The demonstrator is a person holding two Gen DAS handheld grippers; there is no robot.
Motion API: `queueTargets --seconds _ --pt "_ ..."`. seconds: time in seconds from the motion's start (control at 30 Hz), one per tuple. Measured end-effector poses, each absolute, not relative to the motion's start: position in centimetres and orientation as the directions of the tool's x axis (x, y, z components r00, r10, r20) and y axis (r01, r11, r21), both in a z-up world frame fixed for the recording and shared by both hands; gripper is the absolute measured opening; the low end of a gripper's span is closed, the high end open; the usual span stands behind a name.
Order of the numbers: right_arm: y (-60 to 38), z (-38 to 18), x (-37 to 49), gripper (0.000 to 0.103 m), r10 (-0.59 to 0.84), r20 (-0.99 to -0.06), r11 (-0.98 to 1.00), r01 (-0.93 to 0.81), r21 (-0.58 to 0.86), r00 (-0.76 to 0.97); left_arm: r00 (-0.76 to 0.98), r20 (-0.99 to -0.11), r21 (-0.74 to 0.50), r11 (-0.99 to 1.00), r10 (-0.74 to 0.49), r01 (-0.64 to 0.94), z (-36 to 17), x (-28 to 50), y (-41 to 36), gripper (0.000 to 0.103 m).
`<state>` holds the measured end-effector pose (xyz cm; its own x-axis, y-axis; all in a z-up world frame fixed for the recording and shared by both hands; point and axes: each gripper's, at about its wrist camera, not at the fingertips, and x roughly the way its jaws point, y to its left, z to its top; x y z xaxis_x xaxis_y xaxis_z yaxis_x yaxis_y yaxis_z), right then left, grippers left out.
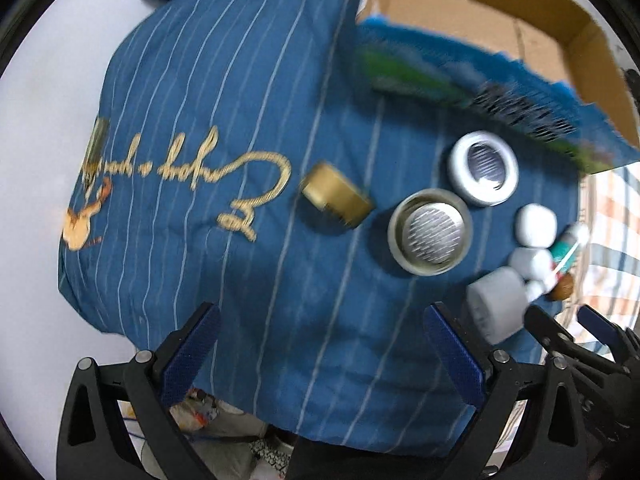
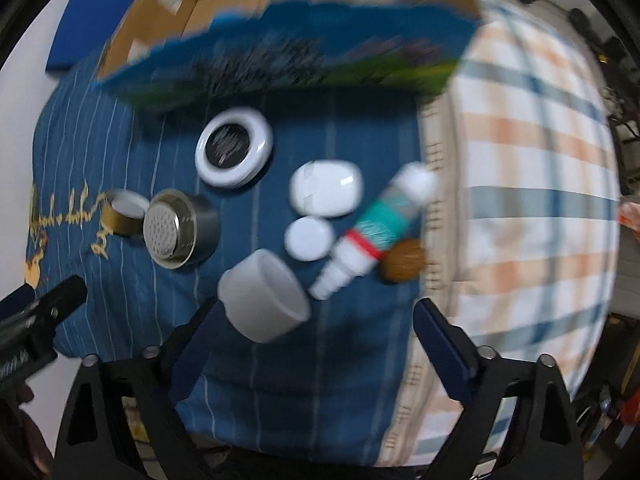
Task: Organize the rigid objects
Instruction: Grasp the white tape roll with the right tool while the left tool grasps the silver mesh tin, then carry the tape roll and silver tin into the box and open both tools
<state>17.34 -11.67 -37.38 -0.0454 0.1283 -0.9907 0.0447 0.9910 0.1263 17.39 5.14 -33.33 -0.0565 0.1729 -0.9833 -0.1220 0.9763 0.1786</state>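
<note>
Small rigid objects lie on a blue striped cloth (image 1: 240, 120). A gold ring cap (image 1: 336, 199), a steel strainer cup (image 1: 430, 237) and a white-rimmed round lid (image 1: 484, 168) sit mid-cloth. A white cup (image 2: 264, 296) lies on its side just ahead of my right gripper (image 2: 320, 344), which is open and empty. Behind the cup are a white round disc (image 2: 310, 238), a white case (image 2: 326, 188), a teal-labelled tube (image 2: 376, 228) and a brown nut (image 2: 402, 266). My left gripper (image 1: 320, 344) is open and empty over bare cloth.
An open cardboard box (image 1: 500, 20) with a blue printed front flap (image 2: 300, 60) stands behind the objects. A checked cloth (image 2: 540, 200) covers the surface to the right. A blue pad (image 2: 76, 40) lies at the far left. White table shows left of the cloth.
</note>
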Motion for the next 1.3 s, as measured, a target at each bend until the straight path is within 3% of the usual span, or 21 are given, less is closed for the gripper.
queueTargets --seconds 0.13,0.2,0.23,0.27,0.33,0.7,1.0,1.03,1.07,1.13,1.3 --pt "-8.2 -40.3 17.2 0.082 0.122 -0.986 0.991 -0.036 0.127 -0.115 -0.068 -0.98 0.194 0.972 0.186 -0.134 -34.3 16.9 6.5 0.103" --pt "-6.9 -41.7 17.2 0.068 0.092 -0.986 0.993 -0.065 0.102 -0.141 -0.067 -0.98 0.193 0.971 0.185 -0.139 -34.7 16.9 6.9 0.103" --pt "-6.3 -42.6 17.2 0.054 0.078 -0.984 0.993 -0.072 0.091 -0.163 -0.069 -0.981 0.188 0.972 0.18 -0.14 -34.8 17.0 7.0 0.103" --pt "-6.0 -42.9 17.1 0.046 0.074 -0.982 0.993 -0.074 0.088 -0.171 -0.071 -0.982 0.184 0.973 0.175 -0.137 -34.9 17.1 7.0 0.103" --pt "-5.7 -43.1 17.1 0.042 0.083 -0.984 0.994 -0.054 0.093 -0.159 -0.07 -0.984 0.173 0.977 0.166 -0.125 -35.2 17.5 6.8 0.103" --pt "-9.8 -38.9 16.2 0.041 0.126 -0.985 0.988 0.1 0.115 -0.116 -0.111 -0.994 0.025 0.999 0.021 -0.04 -38.1 21.7 2.8 0.103" --pt "-15.4 -36.9 16.1 0.041 0.13 -0.988 0.975 0.191 0.112 -0.081 -0.191 -0.978 0.065 0.991 0.086 0.116 -43.4 24.2 -2.0 0.102" --pt "-15.7 -36.9 16.1 0.041 0.123 -0.989 0.975 0.197 0.105 -0.081 -0.187 -0.978 0.072 0.989 0.097 0.132 -43.8 24.4 -2.4 0.096" --pt "-16.7 -37.3 16.0 0.041 0.122 -0.989 0.975 0.199 0.103 -0.083 -0.181 -0.977 0.083 0.986 0.109 0.146 -44.2 24.6 -2.7 0.082" --pt "-18.0 -37.3 15.9 0.041 0.127 -0.987 0.972 0.211 0.104 -0.099 -0.191 -0.977 0.066 0.985 0.096 0.157 -45.0 24.8 -3.1 0.071" --pt "-18.3 -39.1 16.0 0.042 0.141 -0.979 0.968 0.226 0.106 -0.145 -0.183 -0.979 0.07 0.988 0.095 0.141 -45.7 25.5 -3.1 0.07"
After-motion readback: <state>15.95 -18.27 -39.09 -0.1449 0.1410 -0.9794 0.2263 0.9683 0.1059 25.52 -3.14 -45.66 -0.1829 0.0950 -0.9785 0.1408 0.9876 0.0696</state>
